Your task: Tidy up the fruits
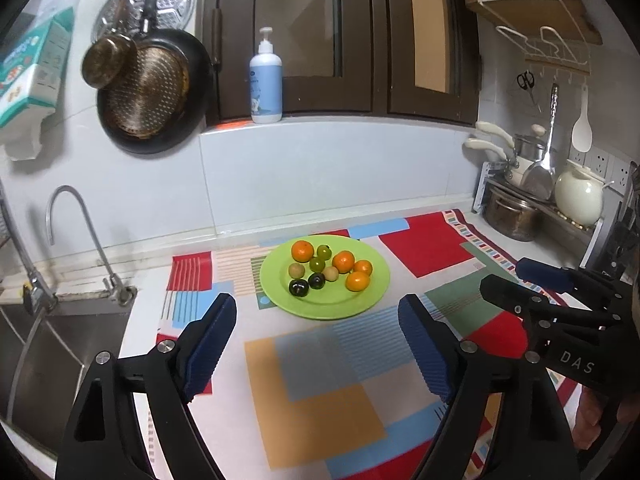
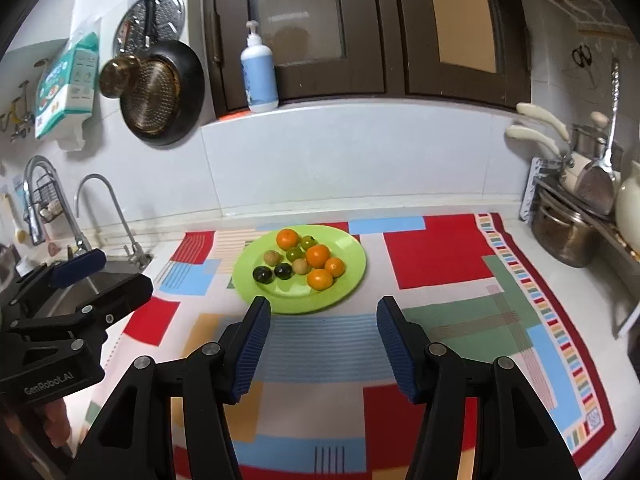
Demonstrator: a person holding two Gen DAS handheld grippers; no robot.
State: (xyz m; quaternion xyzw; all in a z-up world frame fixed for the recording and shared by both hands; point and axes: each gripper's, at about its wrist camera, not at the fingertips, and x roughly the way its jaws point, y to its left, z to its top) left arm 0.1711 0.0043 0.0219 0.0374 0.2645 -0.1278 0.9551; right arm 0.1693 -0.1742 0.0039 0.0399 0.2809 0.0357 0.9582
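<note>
left tool (image 1: 316, 344): nearest the lens, released, nothing between its blue pads, above the patchwork mat (image 1: 320, 380)
right tool (image 2: 324, 344): also released and empty, fingers apart short of the plate
sink (image 1: 60, 344): far left, by the tap (image 1: 80, 236)
green plate (image 1: 348, 300): mid-worktop on the mat
fruits (image 1: 330, 270): oranges, green, tan and dark ones, all on the plate
pots (image 1: 516, 208): far right
</note>
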